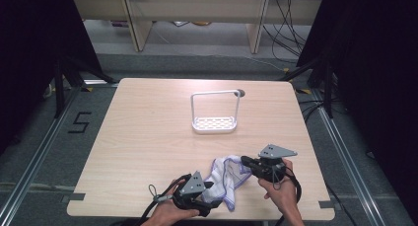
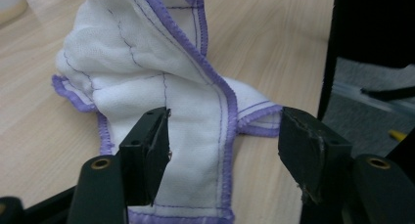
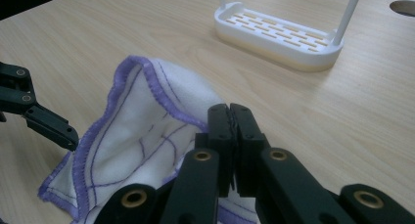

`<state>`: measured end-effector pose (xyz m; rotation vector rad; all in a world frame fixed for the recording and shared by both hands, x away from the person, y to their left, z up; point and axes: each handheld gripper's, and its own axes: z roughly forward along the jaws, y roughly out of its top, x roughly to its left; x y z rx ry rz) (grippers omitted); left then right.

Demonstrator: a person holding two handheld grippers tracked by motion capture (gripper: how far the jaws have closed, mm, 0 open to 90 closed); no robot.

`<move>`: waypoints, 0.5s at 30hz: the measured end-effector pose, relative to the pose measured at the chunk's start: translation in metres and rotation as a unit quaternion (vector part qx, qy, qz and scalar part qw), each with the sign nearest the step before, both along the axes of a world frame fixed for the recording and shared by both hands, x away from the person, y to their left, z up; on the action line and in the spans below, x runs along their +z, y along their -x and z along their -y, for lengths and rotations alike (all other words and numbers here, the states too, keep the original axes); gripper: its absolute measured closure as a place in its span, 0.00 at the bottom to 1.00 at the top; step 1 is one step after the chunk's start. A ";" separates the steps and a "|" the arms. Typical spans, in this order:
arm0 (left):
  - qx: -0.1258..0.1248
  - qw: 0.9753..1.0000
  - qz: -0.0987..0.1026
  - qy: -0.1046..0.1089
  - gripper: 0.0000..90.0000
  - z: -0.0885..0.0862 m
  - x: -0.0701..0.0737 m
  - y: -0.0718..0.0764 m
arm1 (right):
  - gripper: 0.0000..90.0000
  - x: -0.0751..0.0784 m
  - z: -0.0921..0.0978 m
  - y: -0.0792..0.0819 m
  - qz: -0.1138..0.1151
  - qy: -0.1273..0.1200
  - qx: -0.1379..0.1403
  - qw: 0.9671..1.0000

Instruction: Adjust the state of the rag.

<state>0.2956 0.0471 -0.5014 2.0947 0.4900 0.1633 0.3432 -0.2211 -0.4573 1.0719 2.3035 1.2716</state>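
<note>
Left hand-held gripper (image 1: 209, 191): sat at the near edge of the surface (image 1: 148, 137), jaws spread wide apart; in the left gripper view (image 2: 222, 145) the cloth lay between and beyond them, ungrasped.
Cloth (image 1: 226, 179): white with purple stitched hem, crumpled near the front edge between the two tools; its folds rose in a ridge in the left gripper view (image 2: 161, 72).
Right hand-held gripper (image 1: 246, 162): clenched on the cloth's upper hem, lifting that corner; the right gripper view (image 3: 230, 119) showed the jaws pressed together with fabric (image 3: 142, 131) pinched at their tips.
Open room: wide bare wood lay to the left and behind the cloth.
White rack (image 1: 215, 122): stood well apart toward the far side; its slotted base appeared in the right gripper view (image 3: 279, 35).
Right edge: dark floor beyond the surface showed in the left gripper view.
</note>
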 end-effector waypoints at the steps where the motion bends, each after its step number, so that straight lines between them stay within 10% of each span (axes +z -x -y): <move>1: 0.000 1.000 0.000 0.000 0.40 0.000 0.000 0.000 | 0.99 0.000 0.000 0.000 0.000 0.000 0.000 1.000; 8: -0.003 1.000 0.003 -0.031 0.45 0.013 -0.016 -0.007 | 0.99 -0.003 -0.003 0.000 -0.009 -0.014 -0.002 1.000; 15: -0.016 0.998 0.034 -0.058 0.71 0.009 -0.015 -0.014 | 0.99 -0.005 -0.003 -0.001 -0.008 0.000 0.004 1.000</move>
